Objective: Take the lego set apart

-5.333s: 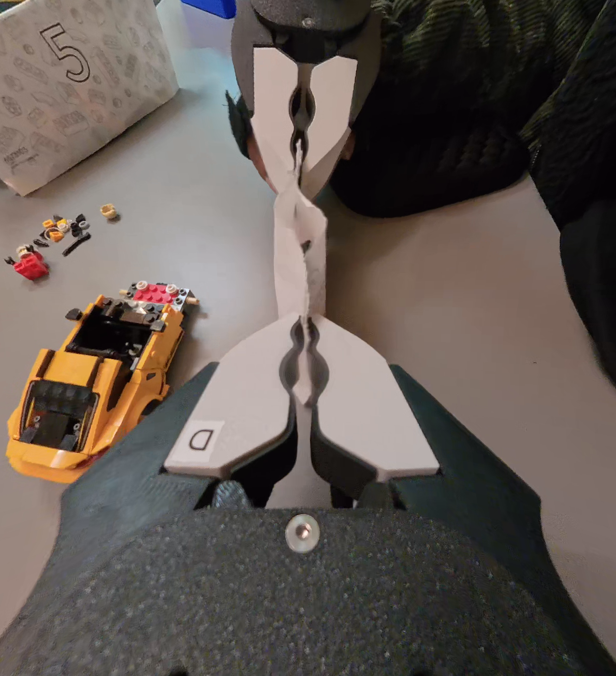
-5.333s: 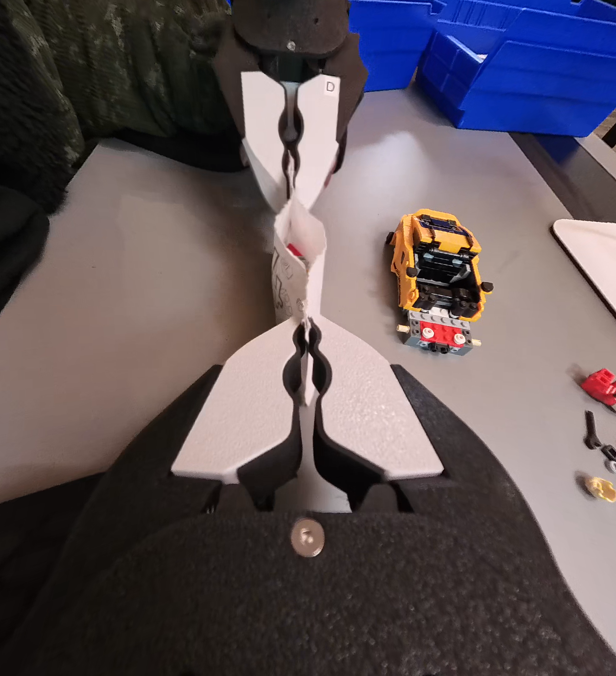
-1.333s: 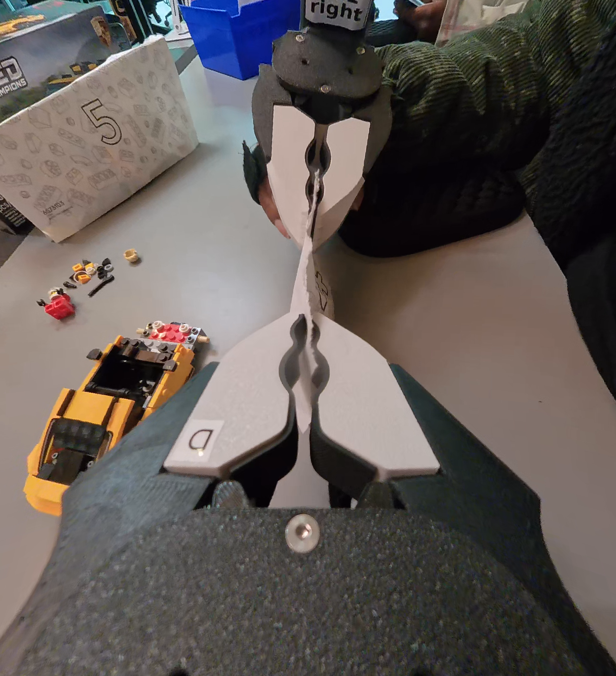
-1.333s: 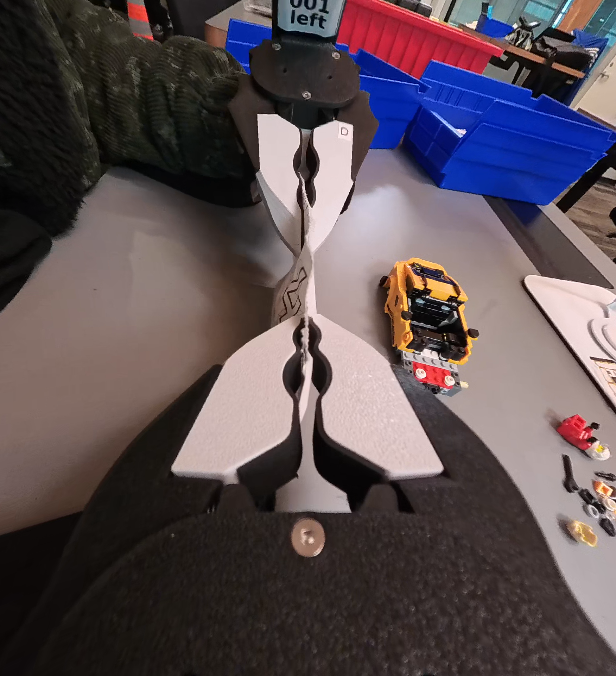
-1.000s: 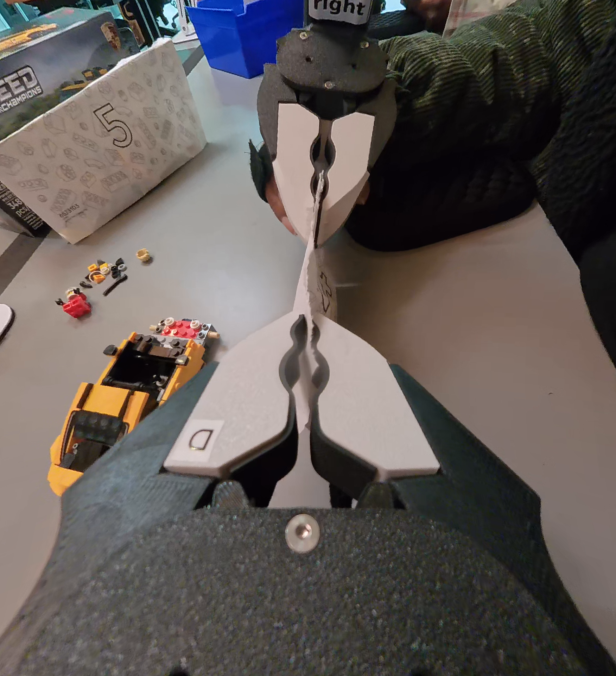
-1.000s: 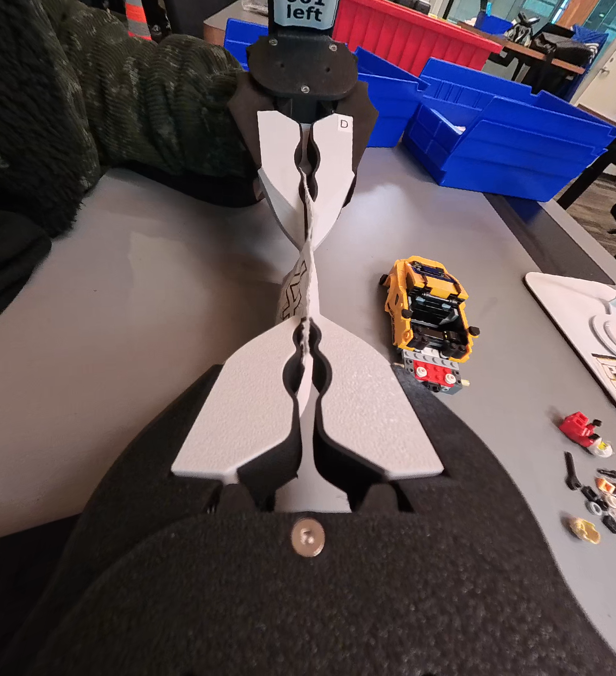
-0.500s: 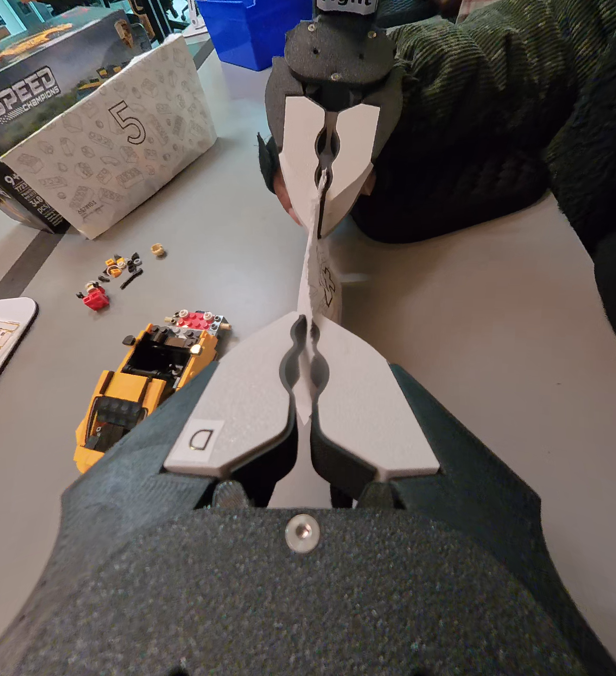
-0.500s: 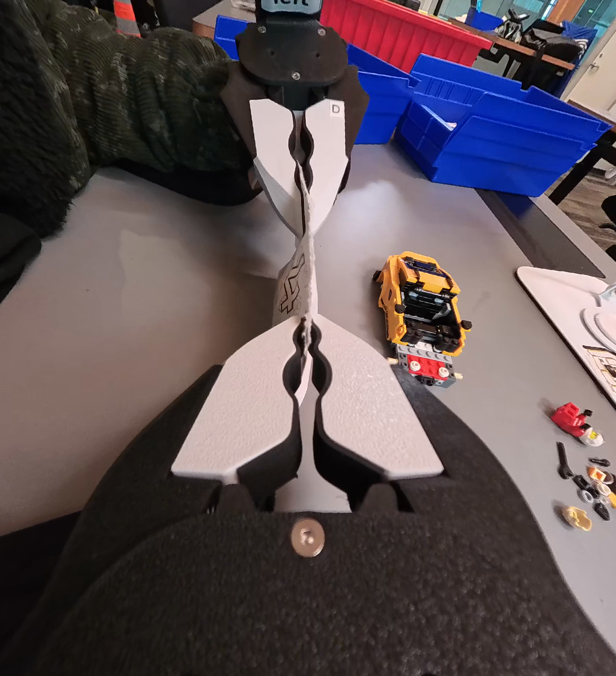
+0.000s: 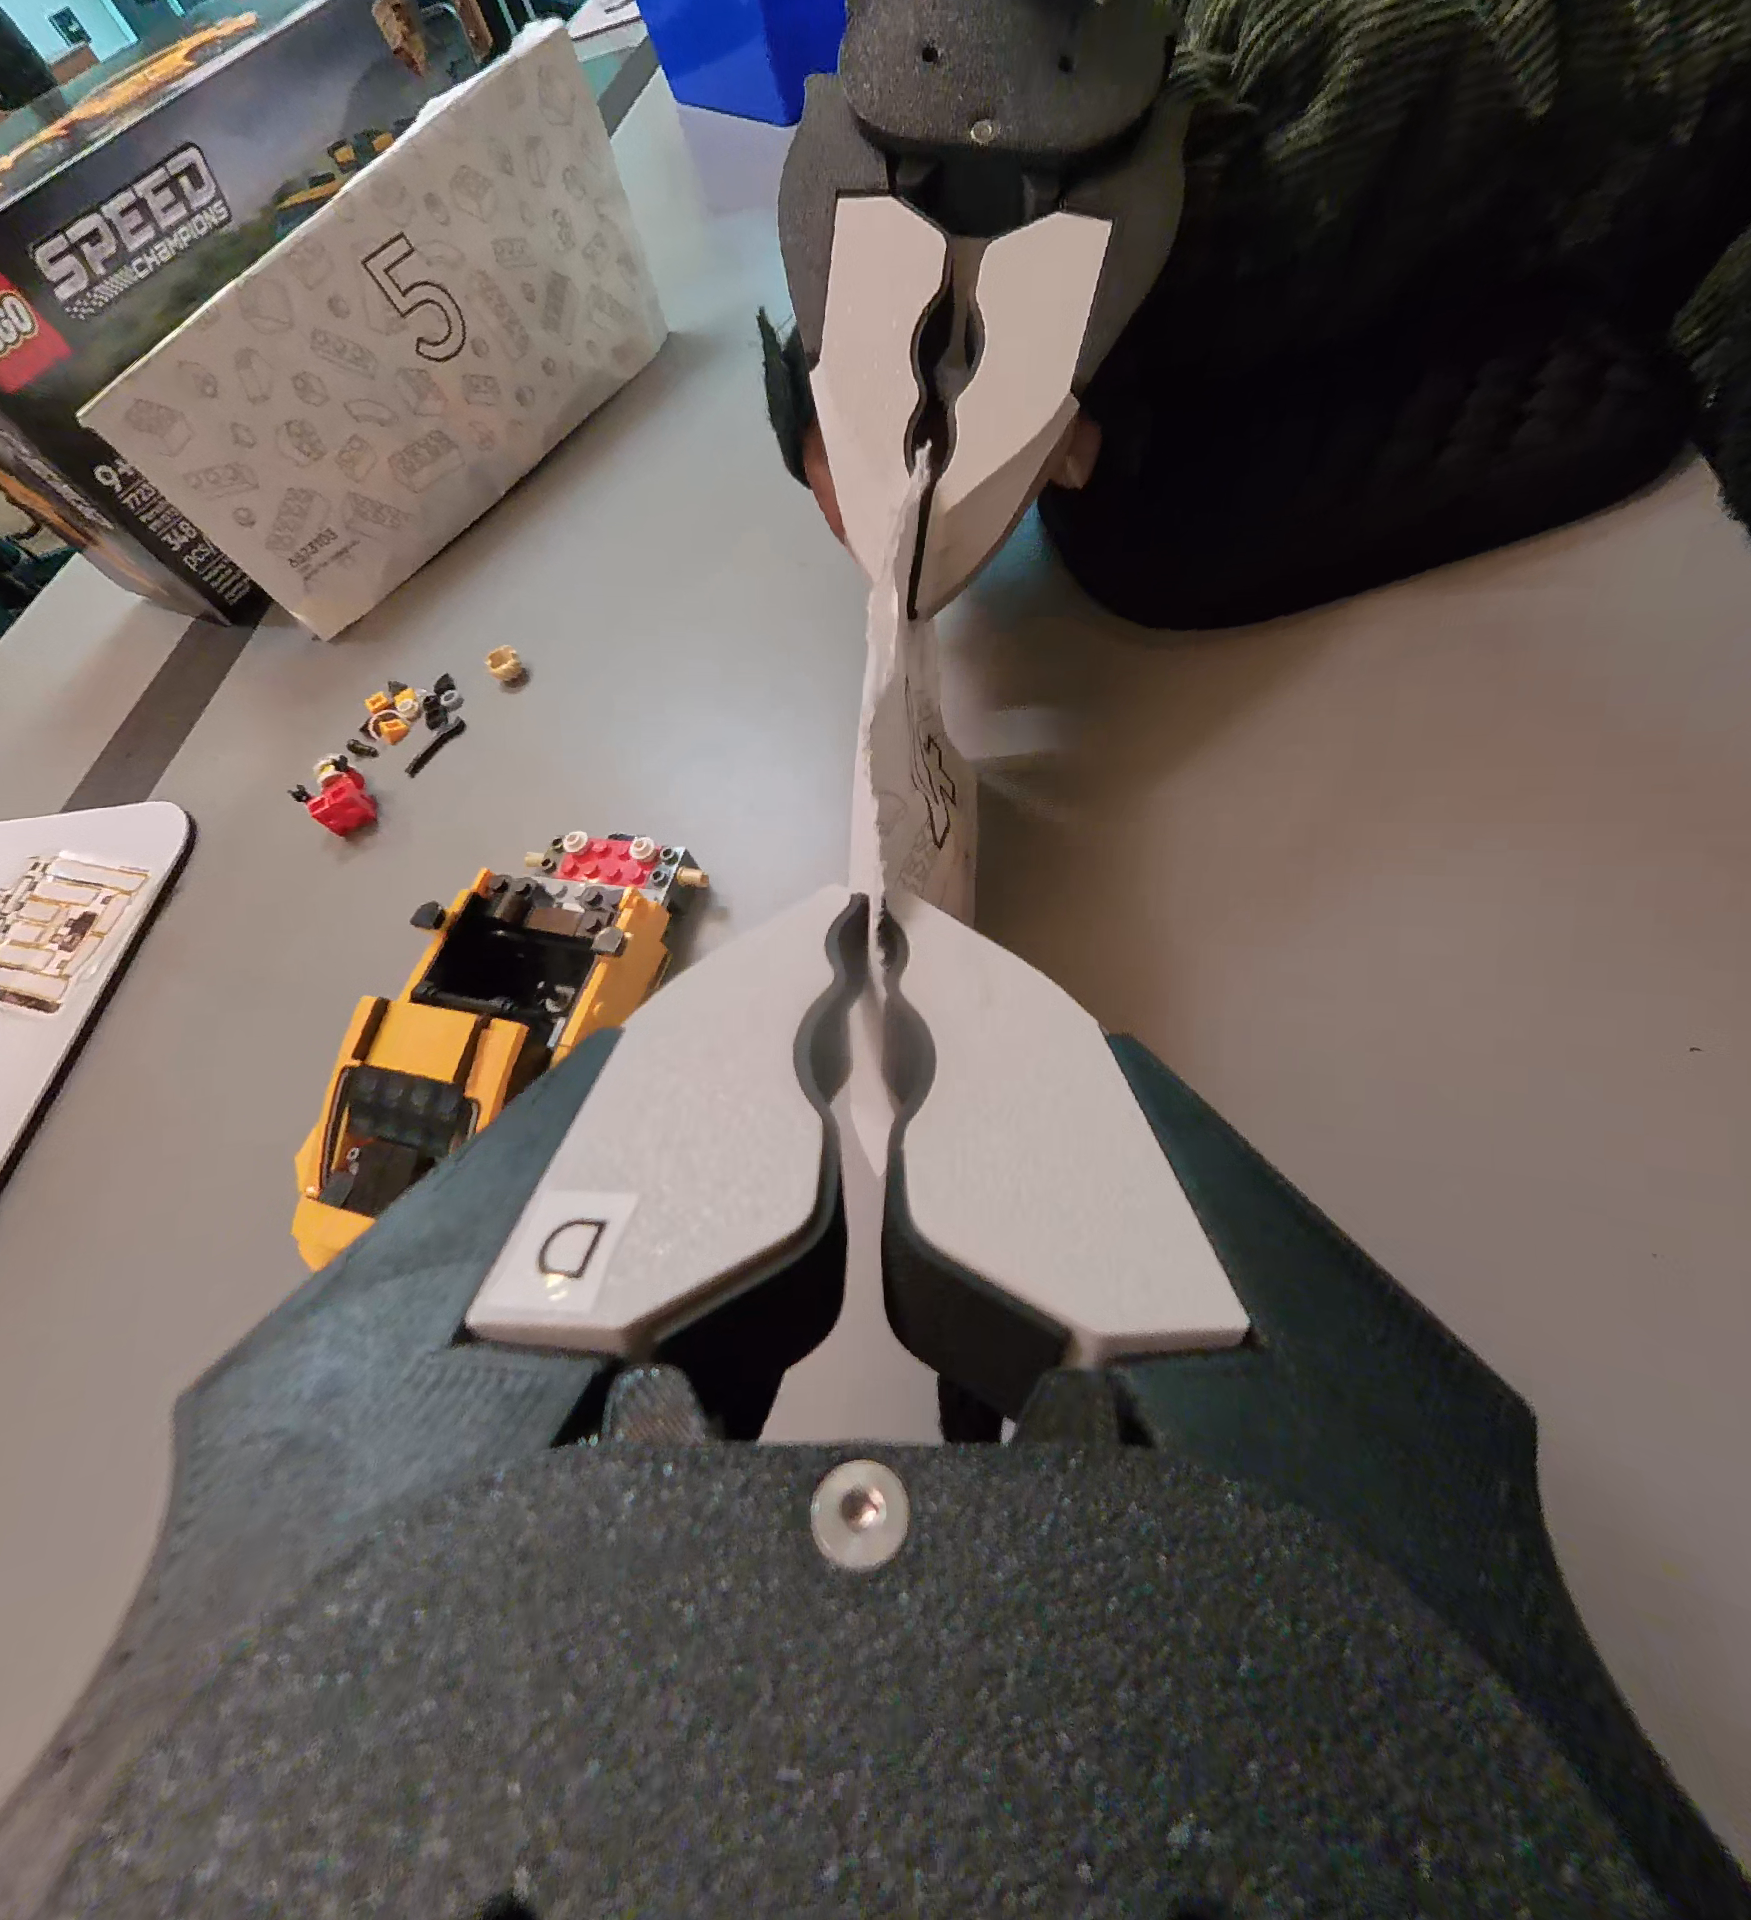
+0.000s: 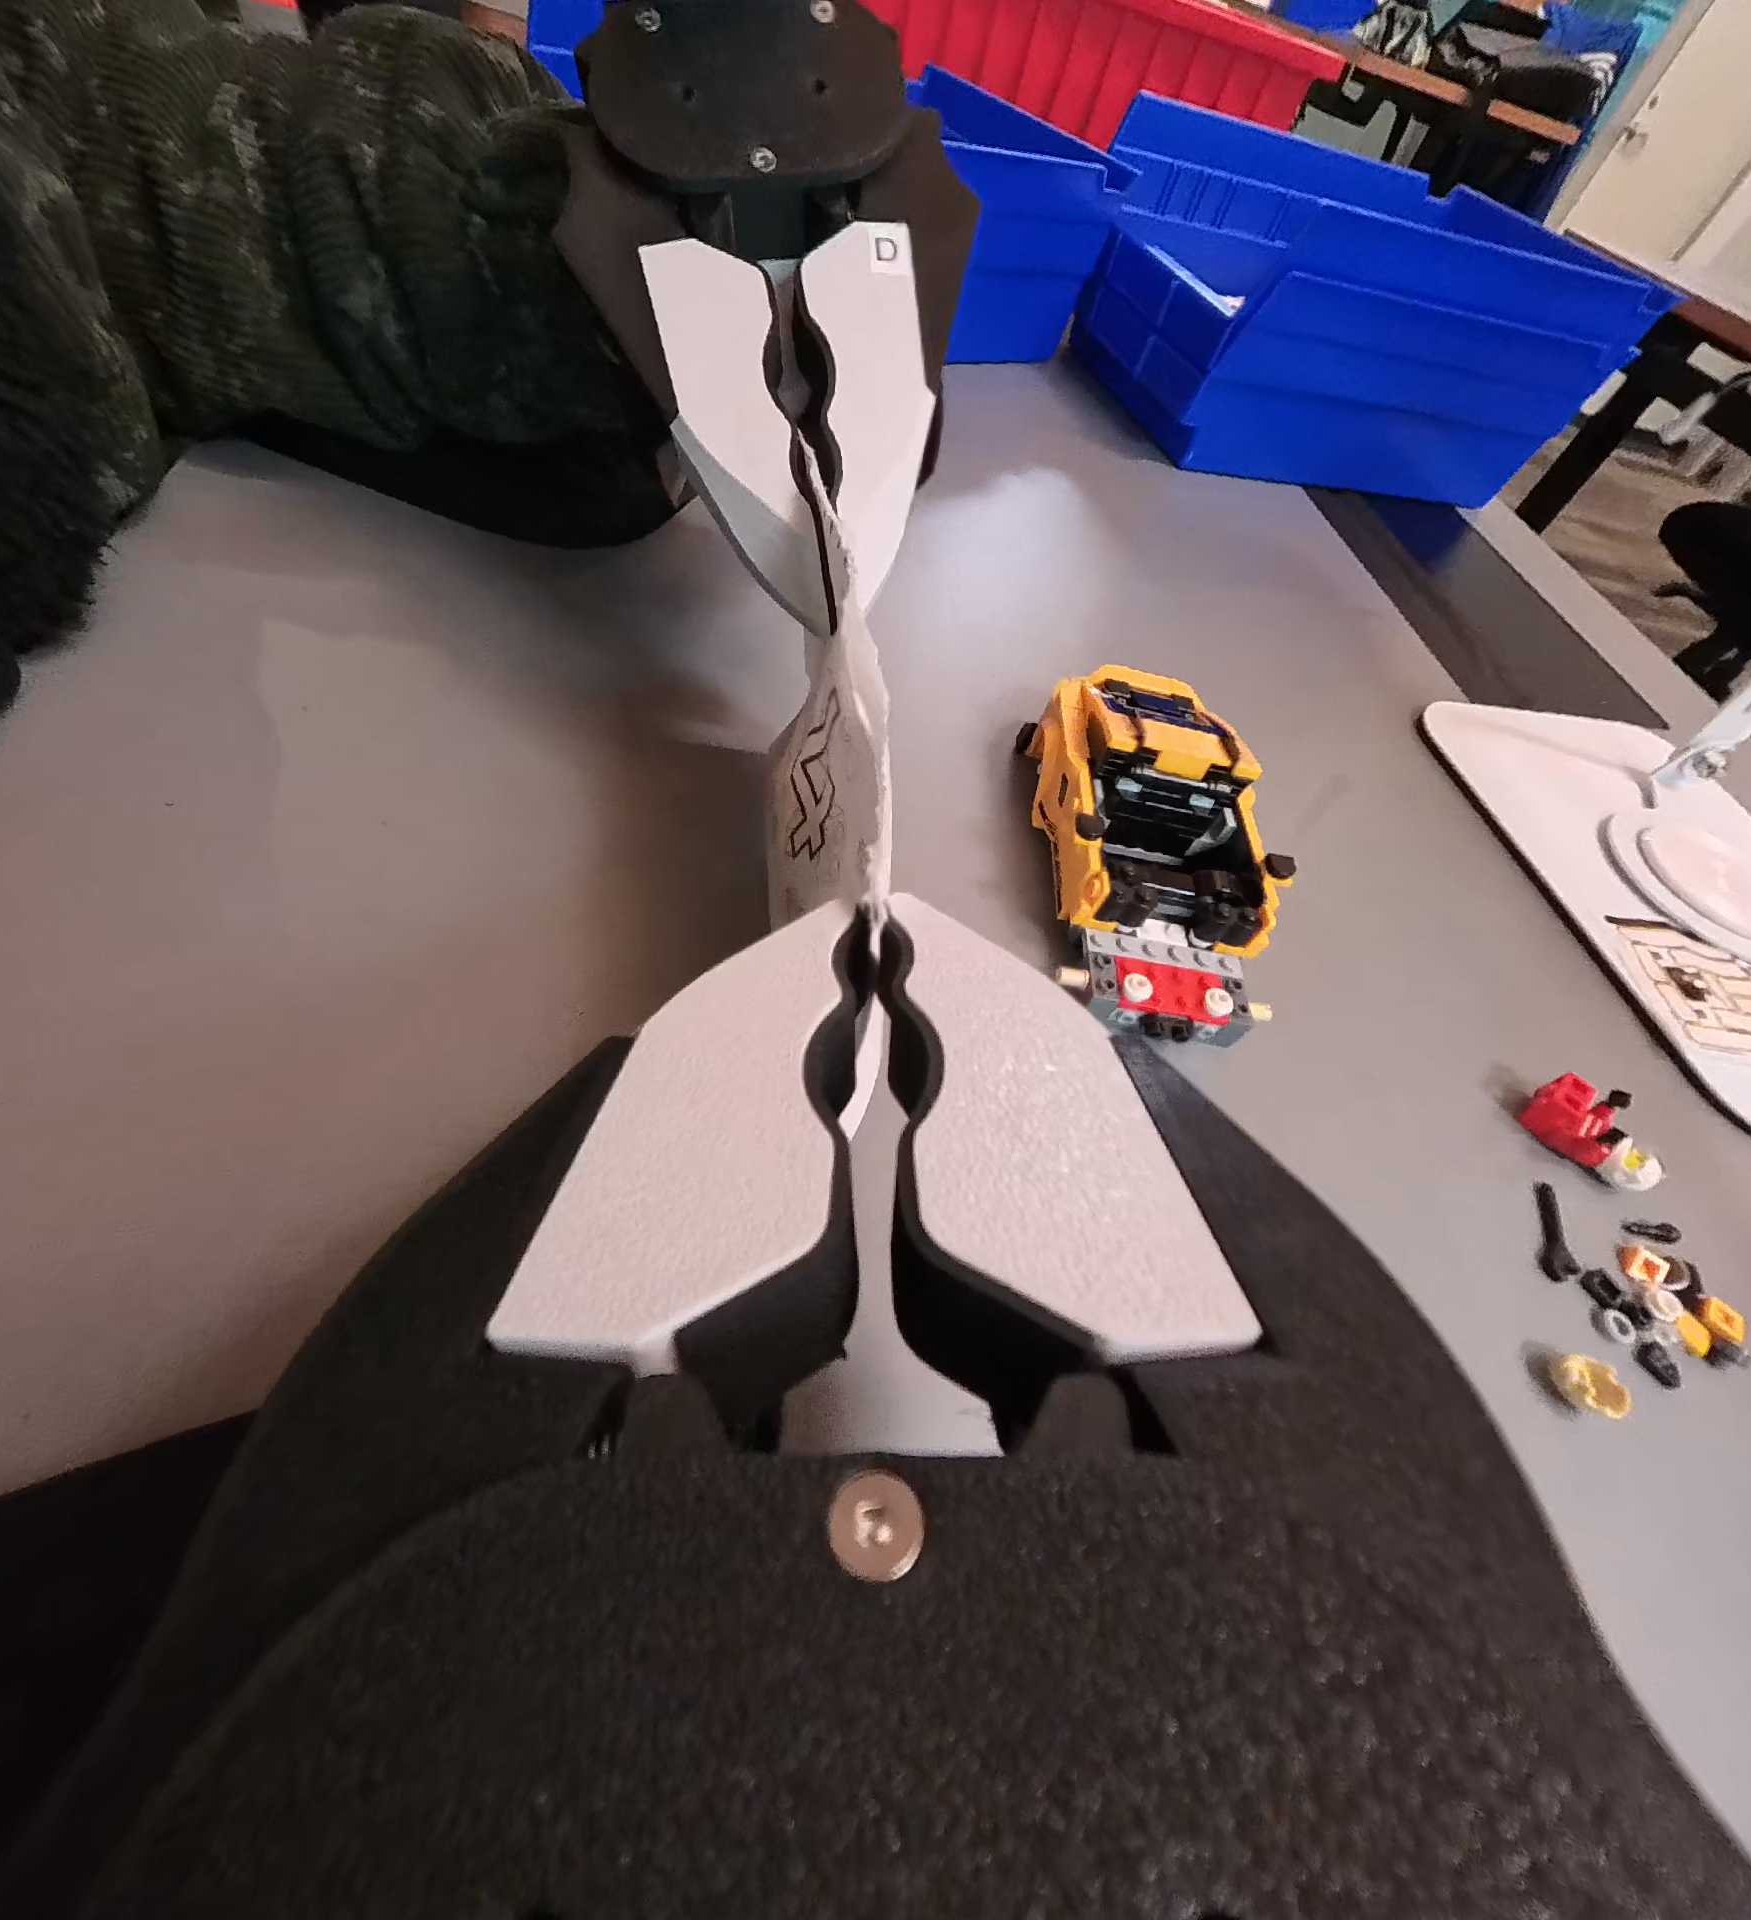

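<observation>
In the left wrist view, the left gripper [image 9: 876, 914] is pressed together on one end of a small white paper bag [image 9: 902, 769]. The right gripper [image 9: 918, 499] faces it and pinches the other end. The bag hangs stretched between them, above the grey table [image 9: 1370, 935]. Its top edge looks torn and rough. To the left, on the table, sits the yellow toy car [image 9: 455, 1039]. Its roof is off and red and grey bricks show at the back. A little pile of loose pieces [image 9: 403, 717] lies farther off, near a white printed bag [image 9: 383, 343] that leans on the set's box [image 9: 71, 260].

In the right wrist view, the right gripper [image 10: 871, 920] nips the near end of the paper bag [image 10: 835, 790], and the left gripper [image 10: 819, 540] holds the far end. The car [image 10: 1151, 831] is now on the right side, just beside the bag but not touching it. The small pieces [image 10: 1640, 1299] lie well apart from it, near a white board [image 10: 1577, 831]. Blue bins [image 10: 1318, 312] stand at the back.

The bag is light, thin and floppy, I think, and it will rip fast if both ends are pulled. The car is probably light and hard but easy to break. A good place to hold it is by its two long sides, while the other gripper plucks off the bricks at the back.
</observation>
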Demonstrator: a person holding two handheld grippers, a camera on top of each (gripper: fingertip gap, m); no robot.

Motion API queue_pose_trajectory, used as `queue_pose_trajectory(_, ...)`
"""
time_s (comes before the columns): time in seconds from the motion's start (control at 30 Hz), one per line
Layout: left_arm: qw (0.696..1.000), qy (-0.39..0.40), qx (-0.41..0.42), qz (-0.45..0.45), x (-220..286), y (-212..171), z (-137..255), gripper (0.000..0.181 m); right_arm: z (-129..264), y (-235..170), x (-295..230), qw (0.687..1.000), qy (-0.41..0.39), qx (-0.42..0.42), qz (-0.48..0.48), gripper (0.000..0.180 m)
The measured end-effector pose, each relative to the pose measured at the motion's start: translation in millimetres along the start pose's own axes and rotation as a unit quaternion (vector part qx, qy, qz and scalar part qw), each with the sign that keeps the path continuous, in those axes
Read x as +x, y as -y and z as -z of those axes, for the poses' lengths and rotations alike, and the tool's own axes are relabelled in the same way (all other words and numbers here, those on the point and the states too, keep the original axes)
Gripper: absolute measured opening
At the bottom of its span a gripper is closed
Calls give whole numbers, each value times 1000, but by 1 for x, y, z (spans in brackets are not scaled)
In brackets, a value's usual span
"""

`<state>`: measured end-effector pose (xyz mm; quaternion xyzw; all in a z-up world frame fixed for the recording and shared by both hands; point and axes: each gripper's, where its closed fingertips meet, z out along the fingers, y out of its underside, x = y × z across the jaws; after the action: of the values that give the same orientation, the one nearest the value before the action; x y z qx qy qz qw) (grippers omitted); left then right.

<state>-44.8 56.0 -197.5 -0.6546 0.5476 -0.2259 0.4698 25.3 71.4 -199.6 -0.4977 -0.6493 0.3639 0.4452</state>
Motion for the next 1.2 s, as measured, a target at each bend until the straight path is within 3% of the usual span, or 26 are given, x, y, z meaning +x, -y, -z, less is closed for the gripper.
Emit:
queue_pose_trajectory(0.4, 1000, 5, 6, -11, 0, -3, -3, 0, 0, 2, -9, 1000, 17, -3, 25, 0)
queue_pose_trajectory(0.77, 1000, -4, -2, -7, 1, -9, -1, 0, -1, -2, -6, 980, -48, -53, 185, 0)
queue_pose_trajectory(1.0, 996, -84, -10, 10, 27, -13, 1, 0, -5, -9, -27, 990, 32, -61, 123, 0)
queue_pose_trajectory(1.2, 987, -131, -76, 50, 41, -32, -5, 0, -10, -28, -36, 991, 87, -99, 38, 0)
